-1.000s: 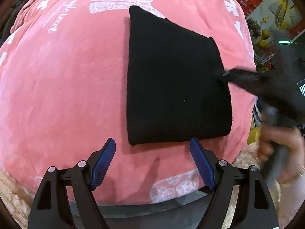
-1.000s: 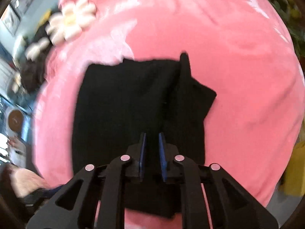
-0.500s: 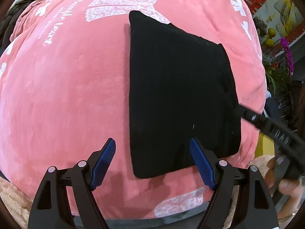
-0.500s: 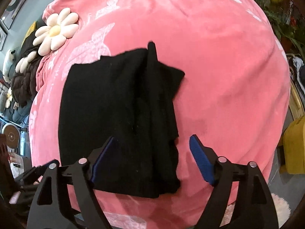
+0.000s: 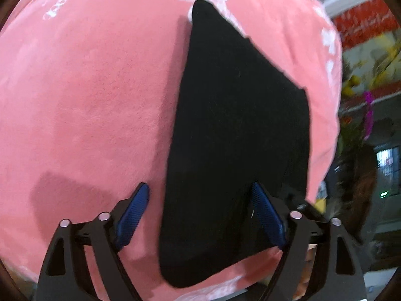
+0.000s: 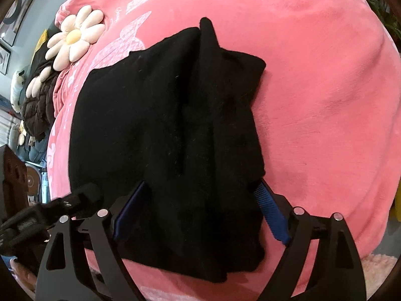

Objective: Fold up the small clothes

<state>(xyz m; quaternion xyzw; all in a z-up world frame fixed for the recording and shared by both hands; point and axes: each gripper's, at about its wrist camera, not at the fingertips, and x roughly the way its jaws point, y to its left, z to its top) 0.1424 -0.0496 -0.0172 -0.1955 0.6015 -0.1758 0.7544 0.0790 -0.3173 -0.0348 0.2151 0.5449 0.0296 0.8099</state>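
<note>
A black knit garment (image 5: 238, 130) lies folded on a pink plush blanket (image 5: 87, 100). In the right wrist view the garment (image 6: 163, 138) shows a ridge down its middle and a bunched right part. My left gripper (image 5: 200, 213) is open, its blue fingers astride the garment's near corner. My right gripper (image 6: 200, 210) is open, its fingers astride the garment's near edge, with cloth between them. The left gripper also shows at the lower left of the right wrist view (image 6: 75, 200).
A daisy-shaped cushion (image 6: 72, 37) and a dark puffy jacket (image 6: 40, 100) lie at the blanket's far left. The blanket (image 6: 325, 100) has white printed bows and lettering. Flowers and a red wall (image 5: 363, 30) lie past its right edge.
Both grippers have moved in closer to the garment. The right gripper, shut a second ago, opened and now straddles the near edge. The left gripper shifted toward the garment's corner.
</note>
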